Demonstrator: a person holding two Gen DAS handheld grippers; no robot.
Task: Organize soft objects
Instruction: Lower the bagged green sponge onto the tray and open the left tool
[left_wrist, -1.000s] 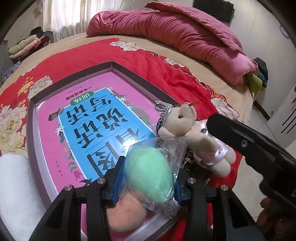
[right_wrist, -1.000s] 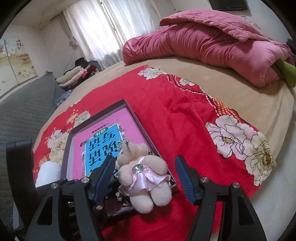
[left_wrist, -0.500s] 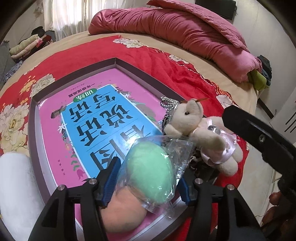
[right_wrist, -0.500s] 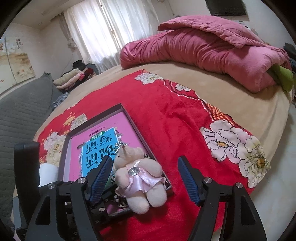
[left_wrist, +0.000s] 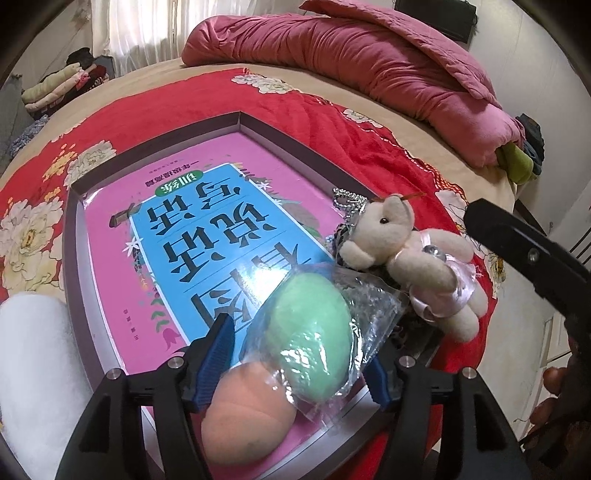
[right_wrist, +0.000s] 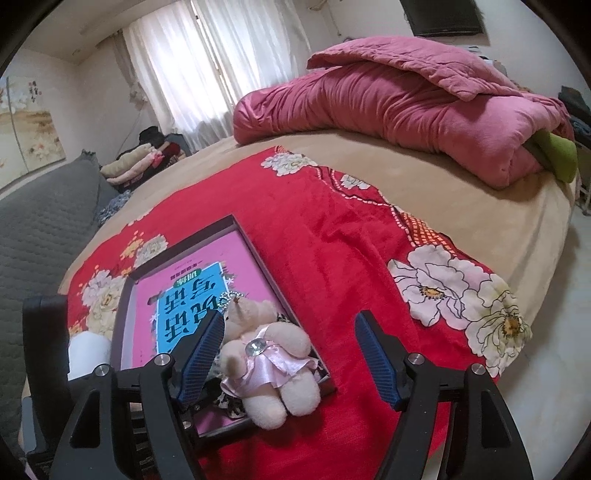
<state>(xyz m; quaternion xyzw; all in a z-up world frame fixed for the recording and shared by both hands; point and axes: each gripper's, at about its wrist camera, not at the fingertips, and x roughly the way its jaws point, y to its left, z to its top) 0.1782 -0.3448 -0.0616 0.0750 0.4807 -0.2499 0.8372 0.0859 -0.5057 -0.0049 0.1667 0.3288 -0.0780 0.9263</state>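
Observation:
A green egg-shaped sponge in a clear plastic bag lies on the pink book inside the grey tray, leaning on an orange sponge. My left gripper straddles the bagged sponge; its jaws are opening and the pads stand off it. A cream teddy bear in a pink dress lies across the tray's right rim on a dark patterned item. My right gripper is open around the teddy bear, whose left side is close to the left finger.
The tray rests on a red flowered blanket on a tan bed. A white soft roll lies left of the tray. A folded pink quilt sits at the back, folded clothes far left. The bed edge drops right.
My left gripper's jaws have spread apart and let go of the bagged green sponge, which now rests on the book. The right gripper stays wide around the bear.

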